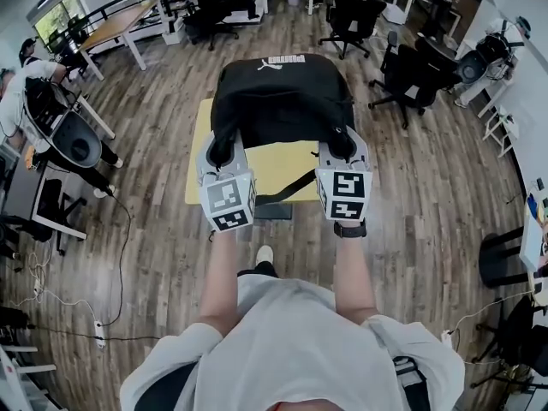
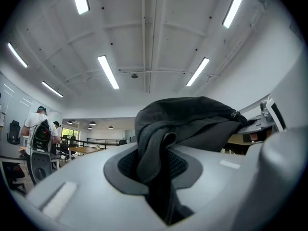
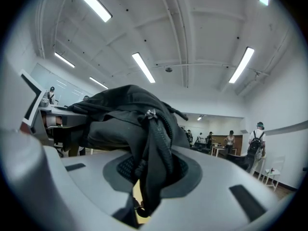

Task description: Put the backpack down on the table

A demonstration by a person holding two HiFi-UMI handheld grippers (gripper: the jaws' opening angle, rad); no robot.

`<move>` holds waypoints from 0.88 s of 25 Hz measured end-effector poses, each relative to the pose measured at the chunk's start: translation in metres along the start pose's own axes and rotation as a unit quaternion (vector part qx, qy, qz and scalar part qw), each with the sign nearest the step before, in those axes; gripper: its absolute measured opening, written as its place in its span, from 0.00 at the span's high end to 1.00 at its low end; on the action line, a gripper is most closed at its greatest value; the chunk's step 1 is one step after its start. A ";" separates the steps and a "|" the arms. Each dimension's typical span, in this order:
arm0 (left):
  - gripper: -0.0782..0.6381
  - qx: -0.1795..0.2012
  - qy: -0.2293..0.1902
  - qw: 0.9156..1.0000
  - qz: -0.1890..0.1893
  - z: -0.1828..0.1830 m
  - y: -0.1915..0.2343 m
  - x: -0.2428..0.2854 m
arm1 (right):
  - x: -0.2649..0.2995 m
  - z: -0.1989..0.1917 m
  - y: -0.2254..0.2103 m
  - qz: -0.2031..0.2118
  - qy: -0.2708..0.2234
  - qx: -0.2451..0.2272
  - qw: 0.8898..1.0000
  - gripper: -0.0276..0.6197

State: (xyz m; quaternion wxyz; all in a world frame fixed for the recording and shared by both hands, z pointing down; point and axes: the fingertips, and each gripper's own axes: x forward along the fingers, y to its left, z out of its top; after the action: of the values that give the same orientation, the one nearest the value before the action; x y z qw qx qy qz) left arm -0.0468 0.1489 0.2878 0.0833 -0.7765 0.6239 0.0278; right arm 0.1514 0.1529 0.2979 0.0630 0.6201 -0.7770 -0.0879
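A black backpack (image 1: 281, 92) hangs in the air over the small yellow table (image 1: 276, 163), held from both near corners. My left gripper (image 1: 224, 148) is shut on a fold of its fabric at the left; in the left gripper view the backpack (image 2: 187, 119) bulges above the pinched cloth. My right gripper (image 1: 341, 144) is shut on the zipper edge at the right, and the backpack (image 3: 125, 114) drapes over the jaws with a zipper pull showing. A loose black strap (image 1: 287, 188) trails down across the table top toward the near edge.
Black office chairs (image 1: 409, 77) stand to the right of the table and more chairs (image 1: 353, 20) behind it. A wooden table (image 1: 122, 24) is at the back left. A person (image 1: 26, 84) sits at a desk on the left. Cables (image 1: 86, 306) run on the wooden floor.
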 end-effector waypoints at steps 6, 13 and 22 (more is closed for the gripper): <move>0.79 -0.017 -0.005 1.000 -0.021 -0.006 0.042 0.061 | 0.070 0.015 0.009 -0.038 -0.016 -0.006 0.999 0.82; 0.79 -0.021 -0.013 0.999 -0.029 -0.014 0.093 0.118 | 0.145 0.021 0.028 -0.051 -0.009 0.000 0.999 0.81; 0.79 -0.070 -0.012 0.997 -0.027 -0.038 0.138 0.157 | 0.198 0.015 0.054 -0.048 0.009 -0.016 0.999 0.80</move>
State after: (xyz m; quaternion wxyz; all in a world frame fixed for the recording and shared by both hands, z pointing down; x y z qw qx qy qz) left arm -0.1493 -0.0375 0.2894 0.0373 -0.7967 0.5982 0.0782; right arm 0.0524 -0.0276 0.2922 0.0761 0.6566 -0.7440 -0.0979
